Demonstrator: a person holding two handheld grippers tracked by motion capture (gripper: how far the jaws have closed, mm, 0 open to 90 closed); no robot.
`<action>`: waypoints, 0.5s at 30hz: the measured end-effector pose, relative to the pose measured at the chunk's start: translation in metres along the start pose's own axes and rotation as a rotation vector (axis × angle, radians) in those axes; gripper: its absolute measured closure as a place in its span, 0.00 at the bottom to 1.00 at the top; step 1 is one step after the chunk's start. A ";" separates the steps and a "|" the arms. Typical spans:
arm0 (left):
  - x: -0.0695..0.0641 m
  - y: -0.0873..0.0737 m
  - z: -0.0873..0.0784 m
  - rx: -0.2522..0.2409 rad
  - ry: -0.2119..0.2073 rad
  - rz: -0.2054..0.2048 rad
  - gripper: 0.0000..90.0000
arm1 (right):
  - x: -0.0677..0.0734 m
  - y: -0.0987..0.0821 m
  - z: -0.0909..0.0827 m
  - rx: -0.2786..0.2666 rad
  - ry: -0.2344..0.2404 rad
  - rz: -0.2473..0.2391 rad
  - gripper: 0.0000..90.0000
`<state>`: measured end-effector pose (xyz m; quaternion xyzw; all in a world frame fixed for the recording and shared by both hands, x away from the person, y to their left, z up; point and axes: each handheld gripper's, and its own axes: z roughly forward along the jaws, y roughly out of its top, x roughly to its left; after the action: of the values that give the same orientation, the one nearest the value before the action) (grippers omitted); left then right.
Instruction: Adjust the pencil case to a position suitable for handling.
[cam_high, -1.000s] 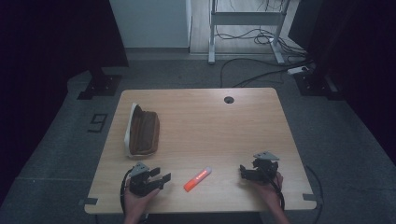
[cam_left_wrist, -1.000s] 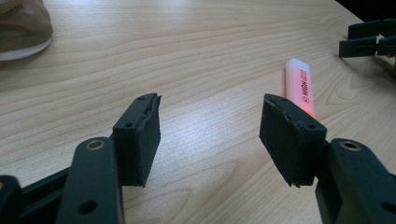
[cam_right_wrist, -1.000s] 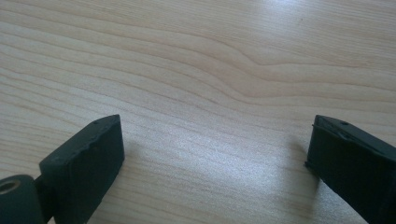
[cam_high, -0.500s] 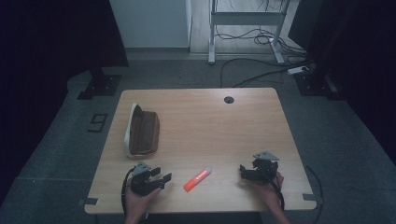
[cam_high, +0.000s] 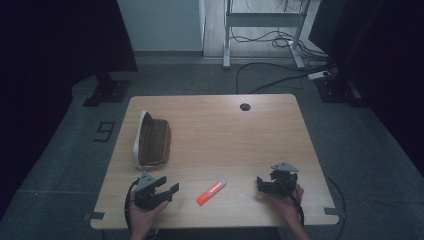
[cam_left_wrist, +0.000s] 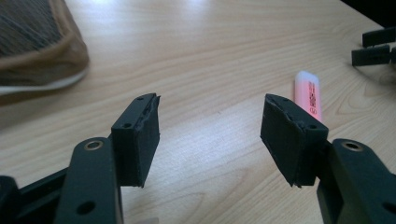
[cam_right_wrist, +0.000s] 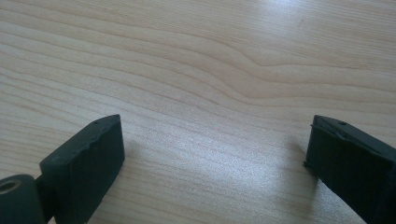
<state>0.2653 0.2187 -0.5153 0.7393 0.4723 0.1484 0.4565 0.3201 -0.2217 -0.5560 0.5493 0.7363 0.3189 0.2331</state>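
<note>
Nothing picked up yet. Orange highlighter (cam_high: 212, 192) flat on the wooden table (cam_high: 215, 135), near the front edge, between the two tongs and touching neither. Brown pencil case (cam_high: 151, 139) farther back on the left side, well apart from the pen, lying on its side, seemingly zipped shut.

Left gripper (cam_high: 168, 190) low by the front edge, jaws spread wide, nothing between them. From the left gripper view, highlighter (cam_left_wrist: 309, 94) just past the right-hand jaw, off to one side, not in the gap. Right gripper (cam_high: 260, 183) on the other side of the pen, jaws wide apart too, bare wood between them in the right gripper view (cam_right_wrist: 212, 186).

Probably all still to do: grabbing the pen, likely opening the case, likely putting the pen inside.

Dark print along the side of the highlighter, too small and blurry to read. No brand name readable on the case.
</note>
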 end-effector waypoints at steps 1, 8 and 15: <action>0.001 0.001 -0.001 -0.005 0.003 0.001 0.42 | 0.000 0.000 0.000 -0.001 0.000 0.000 0.05; 0.008 0.004 -0.015 -0.040 0.033 -0.008 0.42 | 0.000 0.000 0.000 -0.002 0.002 -0.001 0.05; 0.017 0.007 -0.027 -0.074 0.063 -0.020 0.42 | 0.000 0.000 0.000 -0.002 0.002 -0.001 0.05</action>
<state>0.2598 0.2463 -0.4987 0.7122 0.4878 0.1845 0.4698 0.3199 -0.2217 -0.5560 0.5485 0.7365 0.3200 0.2331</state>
